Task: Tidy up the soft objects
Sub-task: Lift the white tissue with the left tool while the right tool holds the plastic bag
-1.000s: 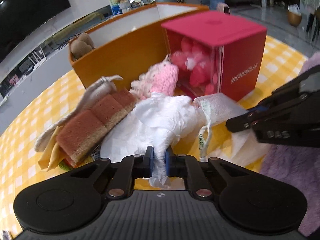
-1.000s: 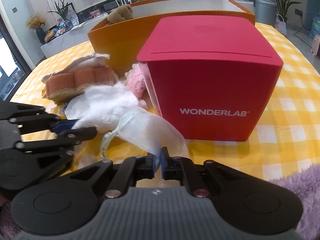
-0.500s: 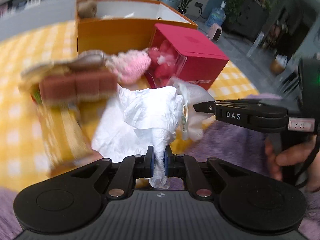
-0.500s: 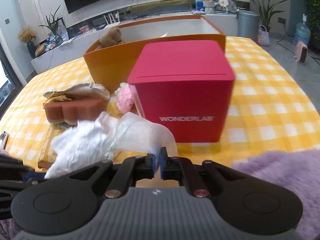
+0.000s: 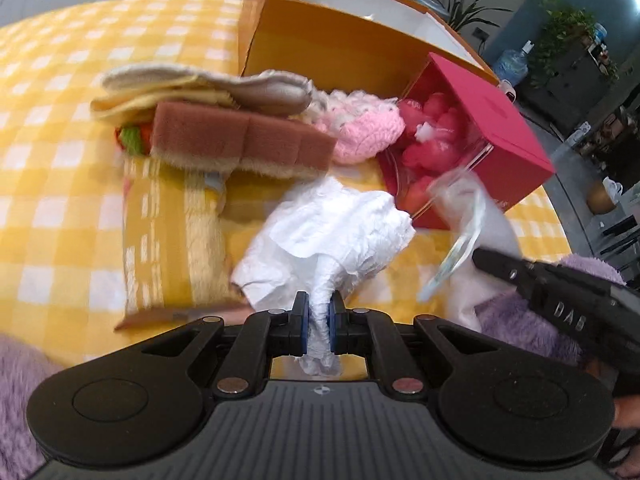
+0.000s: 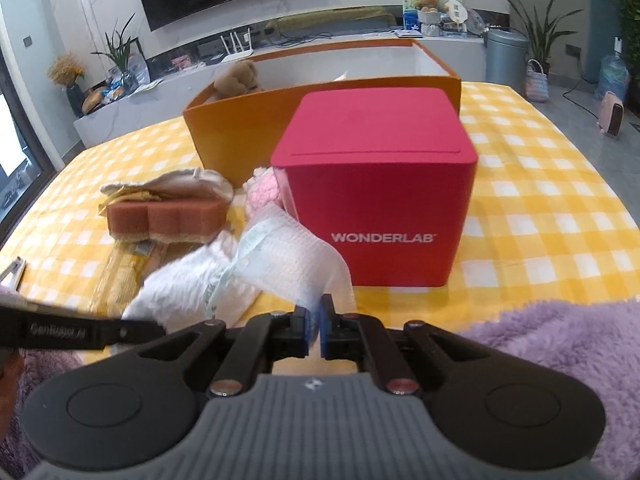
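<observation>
Above the tabletop (image 6: pixel 540 184), the left claw (image 5: pixel 319 322) has rolled, still clenched on the white cloth (image 5: pixel 332 224); the right claw (image 6: pixel 315 326) grips its mesh end (image 6: pixel 296 256), lifted slightly. Likely spreading to fold. The red box (image 6: pixel 384 184) and sponge (image 5: pixel 240 140) crowd close; the orange bin (image 6: pixel 240 124) sits behind.

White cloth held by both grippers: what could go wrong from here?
1. The left gripper pinches only a thin twist of the white cloth, and the right gripper only the edge of its mesh part; either hold may slip.
2. The cloth hangs beside the red box and the pink knit; a swing could drag or knock them.
</observation>
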Demonstrator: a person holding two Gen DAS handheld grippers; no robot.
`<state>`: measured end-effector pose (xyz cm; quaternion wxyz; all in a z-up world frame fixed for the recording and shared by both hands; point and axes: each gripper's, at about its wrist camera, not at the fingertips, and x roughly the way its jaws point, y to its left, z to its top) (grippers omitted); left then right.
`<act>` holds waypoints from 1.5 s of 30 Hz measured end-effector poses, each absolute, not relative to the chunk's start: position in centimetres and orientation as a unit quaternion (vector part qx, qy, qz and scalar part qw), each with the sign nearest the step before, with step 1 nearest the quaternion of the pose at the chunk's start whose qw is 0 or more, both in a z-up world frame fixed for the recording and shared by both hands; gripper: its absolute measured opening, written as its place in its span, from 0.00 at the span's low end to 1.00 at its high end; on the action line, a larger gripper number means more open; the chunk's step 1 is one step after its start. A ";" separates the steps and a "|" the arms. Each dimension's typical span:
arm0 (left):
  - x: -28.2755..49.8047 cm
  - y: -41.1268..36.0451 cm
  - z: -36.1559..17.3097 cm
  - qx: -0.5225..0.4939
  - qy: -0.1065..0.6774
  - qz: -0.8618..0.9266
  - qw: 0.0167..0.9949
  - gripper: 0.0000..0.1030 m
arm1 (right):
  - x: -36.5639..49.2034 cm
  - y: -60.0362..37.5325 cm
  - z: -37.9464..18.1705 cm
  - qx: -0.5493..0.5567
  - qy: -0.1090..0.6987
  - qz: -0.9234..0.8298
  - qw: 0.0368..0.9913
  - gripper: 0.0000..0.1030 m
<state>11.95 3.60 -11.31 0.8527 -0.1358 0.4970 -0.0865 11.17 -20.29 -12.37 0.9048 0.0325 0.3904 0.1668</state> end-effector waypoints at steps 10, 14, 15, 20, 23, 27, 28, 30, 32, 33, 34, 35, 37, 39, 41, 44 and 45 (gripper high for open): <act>15.4 3.2 -9.6 -0.107 0.479 -0.106 0.865 0.11 | 12.1 -19.7 -11.8 0.058 0.377 0.192 0.904 0.02; 16.6 3.3 -11.4 -0.116 0.505 -0.106 0.849 0.11 | 13.2 -19.3 -13.1 0.065 0.396 0.191 0.896 0.02; 16.8 3.2 -11.9 -0.113 0.510 -0.107 0.846 0.11 | 13.4 -19.3 -13.4 0.065 0.399 0.192 0.894 0.02; 16.5 2.0 -13.4 -0.078 0.514 -0.116 0.846 0.14 | 13.8 -19.6 -13.8 0.082 0.406 0.191 0.890 0.02; 16.1 1.5 -13.3 -0.049 0.511 -0.123 0.850 0.24 | 13.9 -20.4 -13.9 0.102 0.405 0.182 0.890 0.03; 15.8 0.4 -13.4 -0.008 0.506 -0.147 0.850 0.42 | 14.0 -20.7 -13.8 0.116 0.402 0.175 0.891 0.03; 15.7 0.0 -13.4 0.003 0.505 -0.152 0.850 0.47 | 14.0 -20.8 -13.9 0.117 0.402 0.175 0.891 0.03; 15.4 -0.7 -13.5 0.023 0.501 -0.164 0.850 0.57 | 14.1 -20.9 -13.9 0.119 0.401 0.175 0.891 0.03; 15.2 -1.3 -13.6 0.044 0.497 -0.168 0.850 0.59 | 14.1 -21.0 -13.9 0.121 0.401 0.176 0.891 0.04; 15.1 -1.6 -13.6 0.056 0.495 -0.168 0.851 0.59 | 14.1 -21.0 -13.9 0.121 0.402 0.176 0.891 0.04; 15.0 -1.8 -13.7 0.069 0.492 -0.168 0.852 0.58 | 14.1 -21.0 -14.0 0.121 0.401 0.176 0.891 0.04; 14.8 -2.1 -13.8 0.079 0.489 -0.167 0.852 0.57 | 14.1 -21.0 -14.0 0.121 0.401 0.177 0.890 0.05; 14.4 -2.6 -13.8 0.106 0.481 -0.159 0.856 0.42 | 14.1 -21.0 -14.0 0.120 0.401 0.178 0.890 0.05; 14.1 -2.9 -13.9 0.126 0.472 -0.150 0.859 0.37 | 14.0 -21.0 -14.0 0.119 0.401 0.179 0.891 0.05; 14.1 -2.8 -13.9 0.123 0.469 -0.150 0.861 0.31 | 14.0 -20.9 -14.0 0.116 0.401 0.180 0.891 0.05; 13.8 -2.9 -13.9 0.132 0.462 -0.145 0.865 0.25 | 13.9 -20.8 -14.0 0.109 0.400 0.180 0.892 0.05; 13.6 -3.0 -13.9 0.135 0.459 -0.142 0.867 0.19 | 13.9 -20.7 -13.9 0.107 0.399 0.181 0.892 0.05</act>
